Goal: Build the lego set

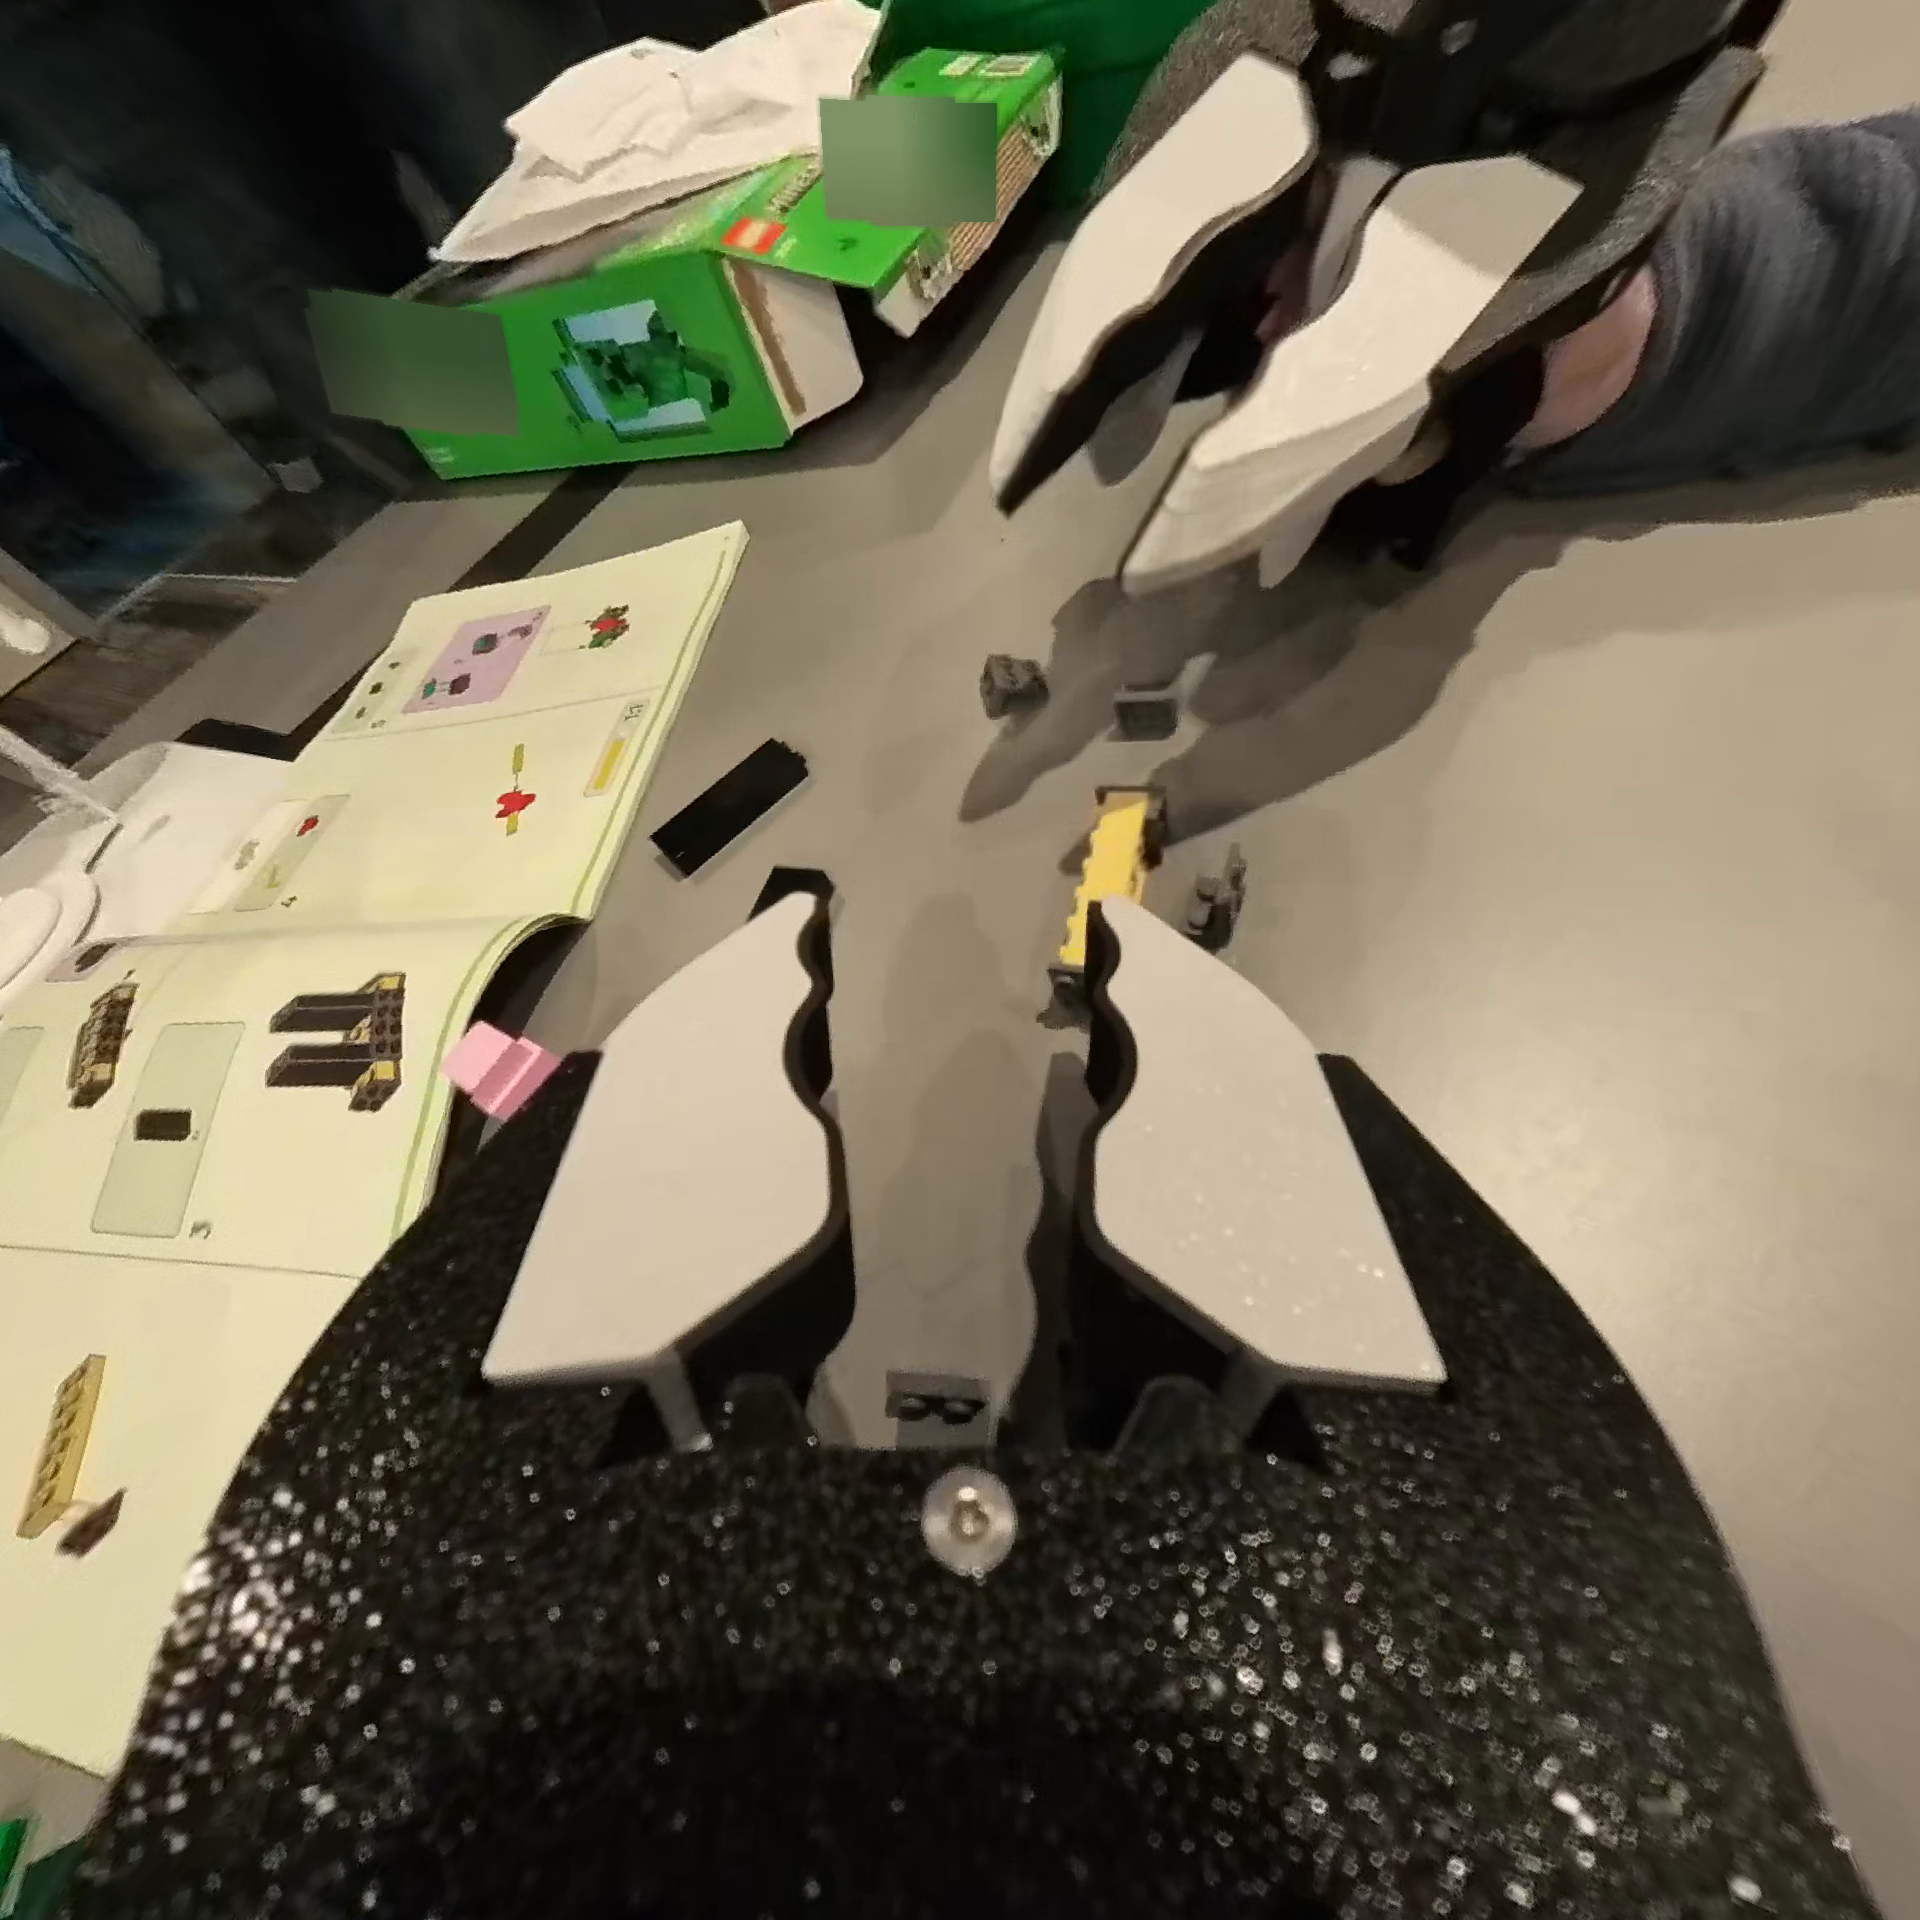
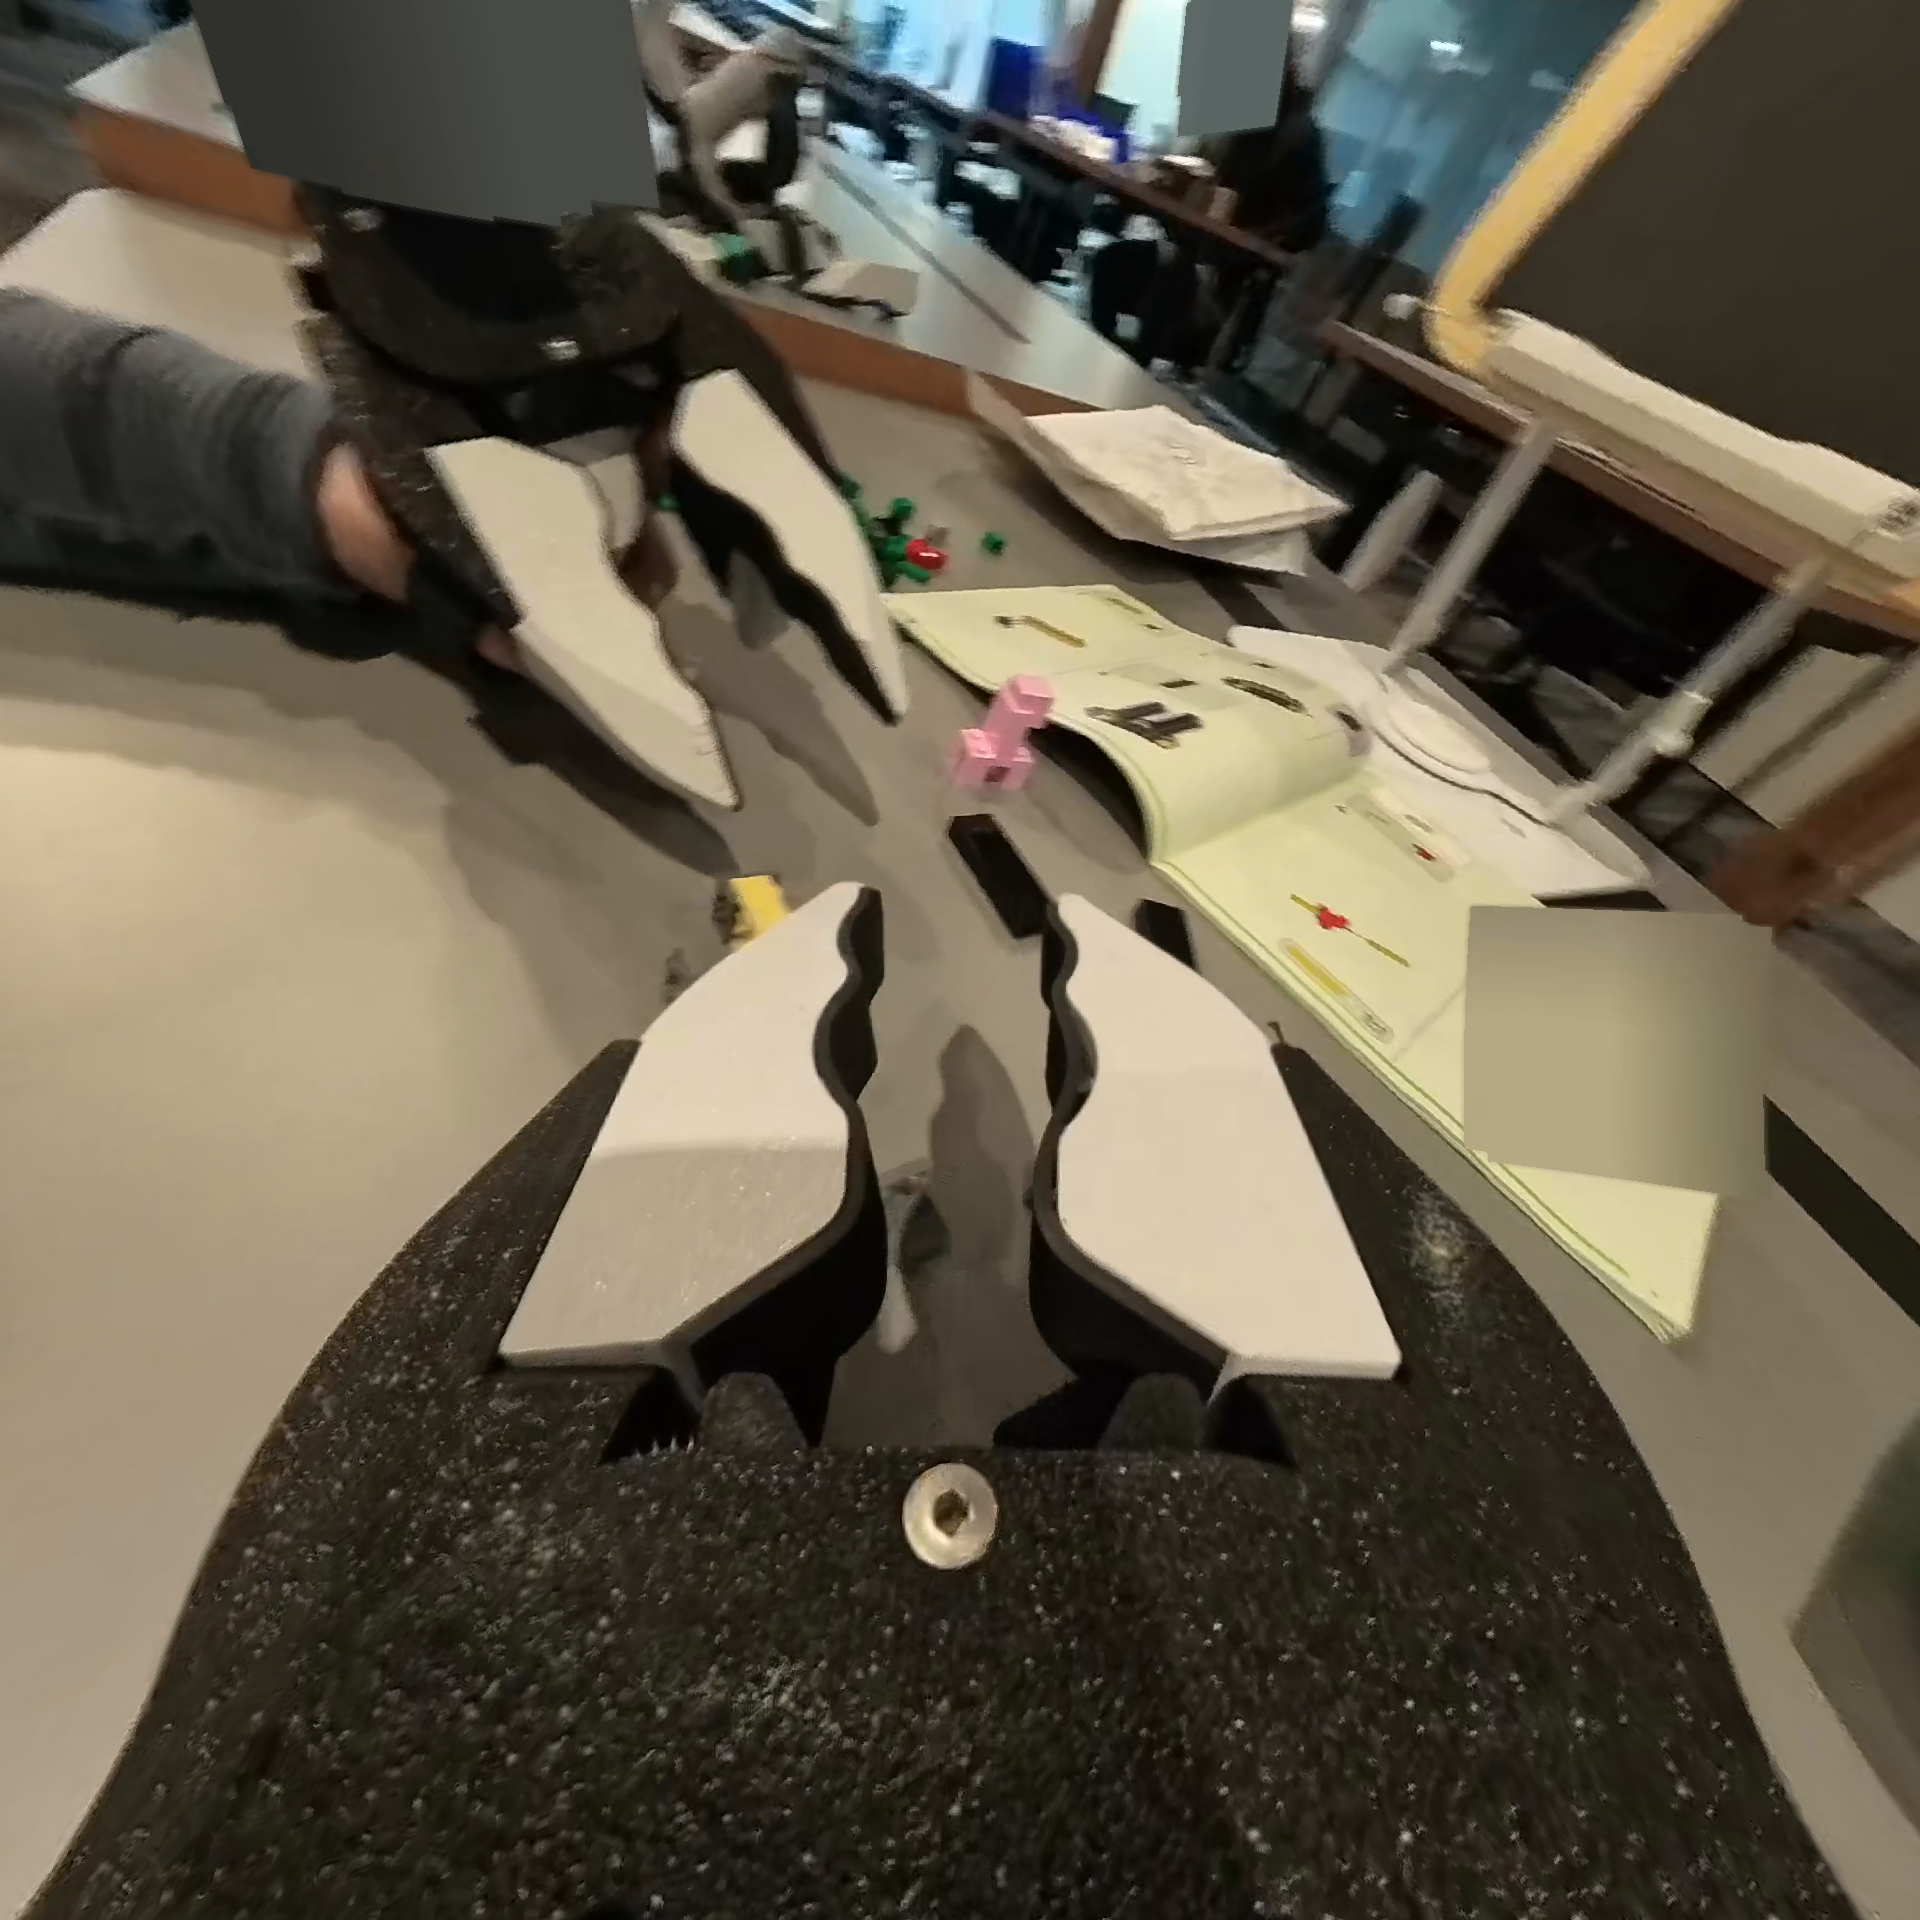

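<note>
Two grippers, both empty! Left wrist view: the left gripper (image 1: 961,935) hangs spread over the grey table (image 1: 1558,1039), its right fingertip just beside the yellow-and-black lego assembly (image 1: 1112,873); a flat black lego plate (image 1: 730,806) lies near the open pale-green instruction booklet (image 1: 416,831). Right wrist view: the right gripper (image 2: 961,930) gapes too, the black plate just ahead and a small pink lego figure (image 2: 997,738) beyond.
</note>
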`<state>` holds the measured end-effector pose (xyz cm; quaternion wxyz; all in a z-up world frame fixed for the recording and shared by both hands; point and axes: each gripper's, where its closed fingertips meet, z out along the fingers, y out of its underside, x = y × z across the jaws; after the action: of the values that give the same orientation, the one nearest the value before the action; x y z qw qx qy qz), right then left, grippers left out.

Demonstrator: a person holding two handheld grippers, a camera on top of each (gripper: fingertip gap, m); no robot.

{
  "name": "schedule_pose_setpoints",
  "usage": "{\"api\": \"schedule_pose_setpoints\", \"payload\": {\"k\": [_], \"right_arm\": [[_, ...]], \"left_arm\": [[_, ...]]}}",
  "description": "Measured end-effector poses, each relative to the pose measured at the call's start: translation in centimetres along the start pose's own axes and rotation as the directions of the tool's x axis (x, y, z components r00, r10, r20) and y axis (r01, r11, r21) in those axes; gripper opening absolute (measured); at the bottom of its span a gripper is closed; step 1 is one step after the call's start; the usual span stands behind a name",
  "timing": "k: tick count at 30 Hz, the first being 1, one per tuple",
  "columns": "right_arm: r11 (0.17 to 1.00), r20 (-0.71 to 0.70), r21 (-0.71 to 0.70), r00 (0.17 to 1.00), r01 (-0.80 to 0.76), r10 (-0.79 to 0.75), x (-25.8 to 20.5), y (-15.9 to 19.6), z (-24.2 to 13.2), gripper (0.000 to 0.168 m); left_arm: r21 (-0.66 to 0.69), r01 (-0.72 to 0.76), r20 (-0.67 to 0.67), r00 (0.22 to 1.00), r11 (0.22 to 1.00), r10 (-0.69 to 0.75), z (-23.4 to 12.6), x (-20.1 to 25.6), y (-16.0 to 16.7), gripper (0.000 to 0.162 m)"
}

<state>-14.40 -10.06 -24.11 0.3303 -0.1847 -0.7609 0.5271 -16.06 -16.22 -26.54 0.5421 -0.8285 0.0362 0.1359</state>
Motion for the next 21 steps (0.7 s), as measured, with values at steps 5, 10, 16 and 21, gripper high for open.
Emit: {"api": "schedule_pose_setpoints", "payload": {"k": [5,10,16,21], "right_arm": [[0.998,-0.163,0.001,0.985,-0.062,0.062,2.0,-0.1,-0.3,0.028],[0.987,-0.345,0.005,0.926,-0.16,0.152,3.8,0.0,-0.5,0.033],[0.99,-0.389,0.0,0.912,-0.142,0.131,3.4,-0.3,0.0,0.037],[0.986,-0.376,0.021,0.912,-0.166,0.162,3.5,-0.3,-0.1,0.036]], "left_arm": [[-0.019,0.033,0.092,0.995,0.999,-0.031,-0.2,-1.1,-0.1,0.05],[-0.055,0.085,0.22,0.973,0.995,-0.071,-0.3,-2.3,0.0,0.056],[-0.088,0.096,0.3,0.952,0.992,-0.065,0.6,-2.2,0.1,0.059],[-0.114,0.092,0.323,0.945,0.989,-0.051,0.9,-2.2,0.6,0.06]]}}
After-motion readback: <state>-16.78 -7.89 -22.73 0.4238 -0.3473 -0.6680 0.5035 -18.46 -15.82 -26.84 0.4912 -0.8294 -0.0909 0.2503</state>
